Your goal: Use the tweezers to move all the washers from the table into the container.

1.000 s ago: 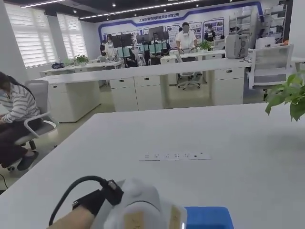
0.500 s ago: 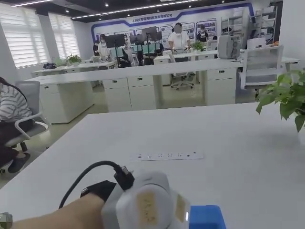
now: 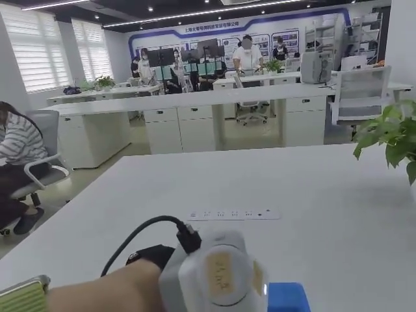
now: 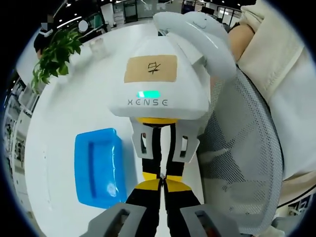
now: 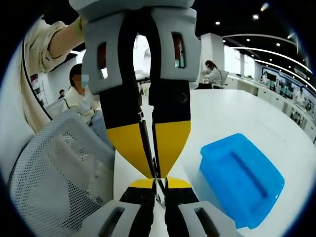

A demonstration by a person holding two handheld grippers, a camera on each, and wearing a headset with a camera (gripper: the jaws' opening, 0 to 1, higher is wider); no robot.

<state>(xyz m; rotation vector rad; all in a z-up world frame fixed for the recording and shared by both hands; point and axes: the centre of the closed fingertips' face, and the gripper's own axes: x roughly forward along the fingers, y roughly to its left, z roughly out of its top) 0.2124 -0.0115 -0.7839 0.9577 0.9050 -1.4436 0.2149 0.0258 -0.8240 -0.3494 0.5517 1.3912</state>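
Tool (image 3: pixel 218 276) risen; two tools (image 4: pixel 161 180) touching, one container (image 4: pixel 98 168).

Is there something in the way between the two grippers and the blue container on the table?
Nothing visible. The blue container lies on the white table close beside the right gripper and the left gripper, with bare tabletop between them and it.

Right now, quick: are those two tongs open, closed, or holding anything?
Left tongs: closed on a thin metal strip, apparently the tweezers.
Right tongs: closed on the same tweezers, tip to tip with the left.
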